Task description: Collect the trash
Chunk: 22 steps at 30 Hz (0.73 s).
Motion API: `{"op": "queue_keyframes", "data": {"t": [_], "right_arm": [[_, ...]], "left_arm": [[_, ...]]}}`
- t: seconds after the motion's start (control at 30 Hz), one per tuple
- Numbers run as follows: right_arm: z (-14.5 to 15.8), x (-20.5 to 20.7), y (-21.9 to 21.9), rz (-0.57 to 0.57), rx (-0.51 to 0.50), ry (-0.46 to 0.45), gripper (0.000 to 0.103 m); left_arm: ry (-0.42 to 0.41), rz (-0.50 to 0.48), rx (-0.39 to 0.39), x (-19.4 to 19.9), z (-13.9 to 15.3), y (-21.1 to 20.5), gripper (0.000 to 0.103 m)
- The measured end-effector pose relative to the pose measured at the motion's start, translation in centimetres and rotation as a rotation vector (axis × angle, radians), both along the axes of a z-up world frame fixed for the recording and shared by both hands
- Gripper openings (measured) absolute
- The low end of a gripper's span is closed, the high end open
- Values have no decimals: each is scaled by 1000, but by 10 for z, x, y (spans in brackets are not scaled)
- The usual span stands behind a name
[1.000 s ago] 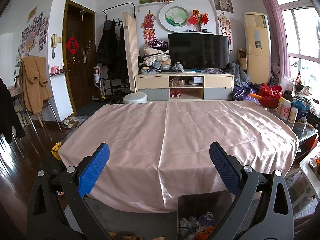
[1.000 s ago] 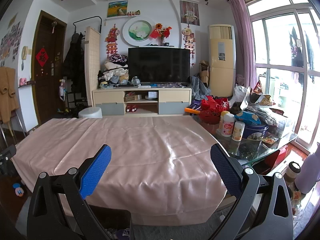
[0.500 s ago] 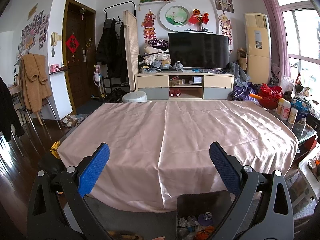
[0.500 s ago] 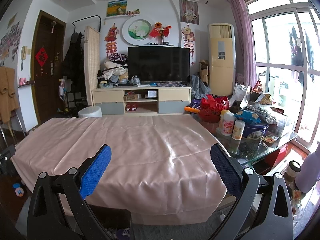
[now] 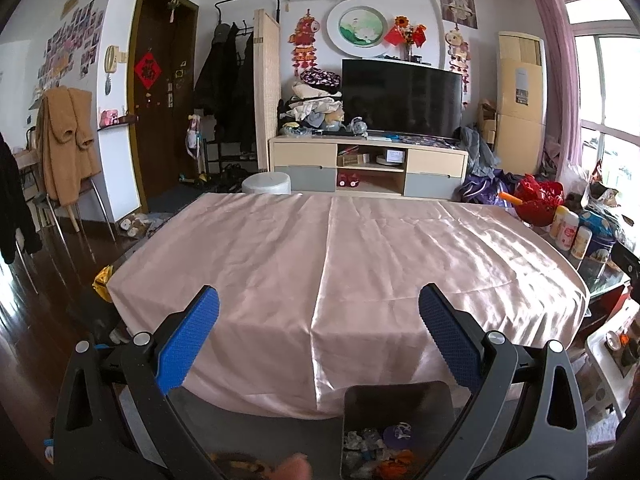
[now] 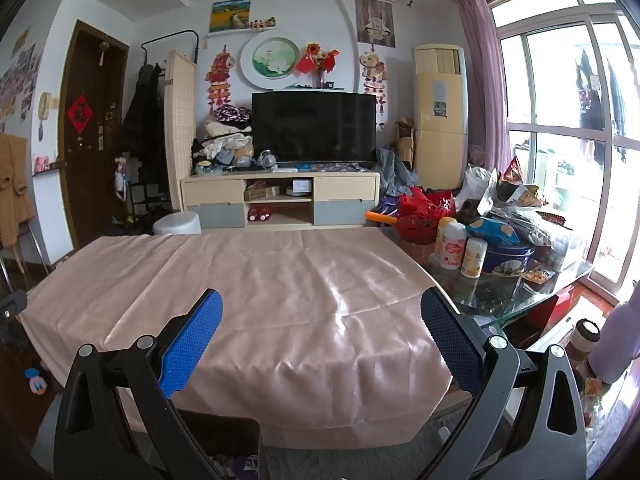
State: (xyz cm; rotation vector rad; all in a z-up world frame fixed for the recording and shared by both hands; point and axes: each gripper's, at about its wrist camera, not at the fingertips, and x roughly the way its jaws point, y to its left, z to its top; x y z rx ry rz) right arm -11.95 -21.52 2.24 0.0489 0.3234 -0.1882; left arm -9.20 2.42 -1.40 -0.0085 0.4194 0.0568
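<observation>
Pink satin tablecloth [image 5: 340, 264], cluttered living room

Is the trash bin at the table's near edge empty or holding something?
Holding something: the left wrist view shows crumpled scraps on the floor of the open dark bin.
</observation>
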Motion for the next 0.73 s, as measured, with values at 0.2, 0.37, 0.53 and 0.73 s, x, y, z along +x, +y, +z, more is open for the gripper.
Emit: {"op": "queue_keyframes", "data": {"t": [0.2,0.37,0.53,0.73], "right_arm": [[0,-1,-3,-4,7,3,100],[1,1,-5,-4,8,4,100],[2,1,-4,-8,9,7,100],[4,11,-8,5,38,36,100]], "left_arm": [[-11,2,-8,-2,0,-1,95],[-23,3,16,-3,2,-4,95],[-15,6,8,-1,3,-5,95],[20,-4,-34,9,8,0,95]]}}
